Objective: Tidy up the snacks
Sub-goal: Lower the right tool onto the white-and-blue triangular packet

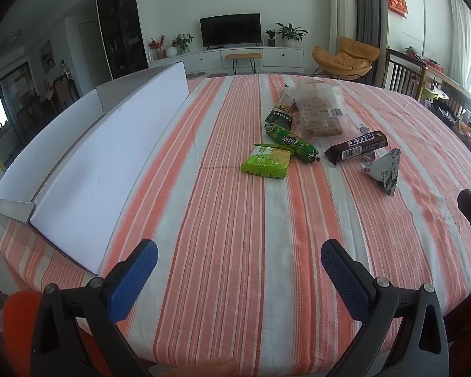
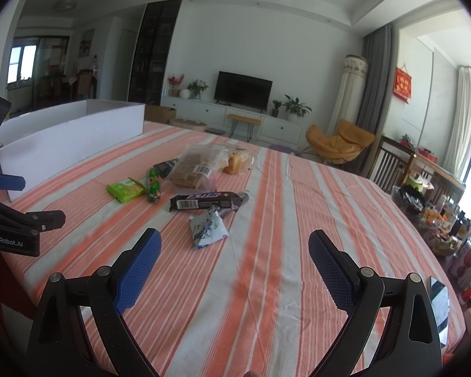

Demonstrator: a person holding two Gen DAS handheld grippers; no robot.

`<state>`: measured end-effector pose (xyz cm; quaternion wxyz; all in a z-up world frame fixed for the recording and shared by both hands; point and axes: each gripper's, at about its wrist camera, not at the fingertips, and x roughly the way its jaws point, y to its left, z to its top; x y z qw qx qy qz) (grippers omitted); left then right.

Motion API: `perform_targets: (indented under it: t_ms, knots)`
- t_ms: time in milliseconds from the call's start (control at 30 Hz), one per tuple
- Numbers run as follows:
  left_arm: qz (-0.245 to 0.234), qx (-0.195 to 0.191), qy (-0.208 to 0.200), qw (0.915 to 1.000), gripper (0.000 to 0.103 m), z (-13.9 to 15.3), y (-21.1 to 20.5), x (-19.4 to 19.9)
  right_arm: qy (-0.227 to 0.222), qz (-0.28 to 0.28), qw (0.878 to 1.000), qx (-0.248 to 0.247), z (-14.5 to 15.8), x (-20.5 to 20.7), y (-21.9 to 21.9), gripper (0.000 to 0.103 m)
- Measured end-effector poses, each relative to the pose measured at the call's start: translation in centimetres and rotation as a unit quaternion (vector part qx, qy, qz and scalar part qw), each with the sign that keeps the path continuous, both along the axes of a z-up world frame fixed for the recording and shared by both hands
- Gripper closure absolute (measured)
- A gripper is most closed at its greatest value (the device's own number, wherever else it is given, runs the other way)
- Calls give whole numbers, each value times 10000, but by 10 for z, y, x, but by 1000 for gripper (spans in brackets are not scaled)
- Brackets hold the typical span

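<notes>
Left hand-held gripper [image 1: 239, 259]: spread wide, empty, above the striped bench [image 1: 223, 282]. Right hand-held gripper [image 2: 235, 249]: likewise spread, touching nothing.

Triangular pouch [image 2: 208, 227], 12 o'clock, nearest the right one: light, crinkly; pinch a corner.

Chocolate bar [image 2: 204, 202], beyond: stiff, slick wrapper; grip across the middle.

Green cracker pack [image 1: 266, 161] and green sausage stick [image 1: 293, 141], 12 o'clock from left: flat, light.

Clear biscuit bag [image 1: 320, 108], farthest: probably fragile, soft film.

White box [image 1: 88, 169], 10 o'clock.
</notes>
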<state>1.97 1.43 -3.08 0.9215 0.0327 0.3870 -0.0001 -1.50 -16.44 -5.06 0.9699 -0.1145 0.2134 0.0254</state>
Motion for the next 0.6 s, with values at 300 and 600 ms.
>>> perform_targets:
  t_ms: [300, 600]
  knots:
    - [10, -46, 85, 10000, 0, -3, 2, 3, 25, 17, 10000, -17, -4, -1, 0, 6]
    - [-65, -349, 562, 9978, 0, -22, 7, 16, 1143, 617, 9904, 468, -15, 29, 4, 6]
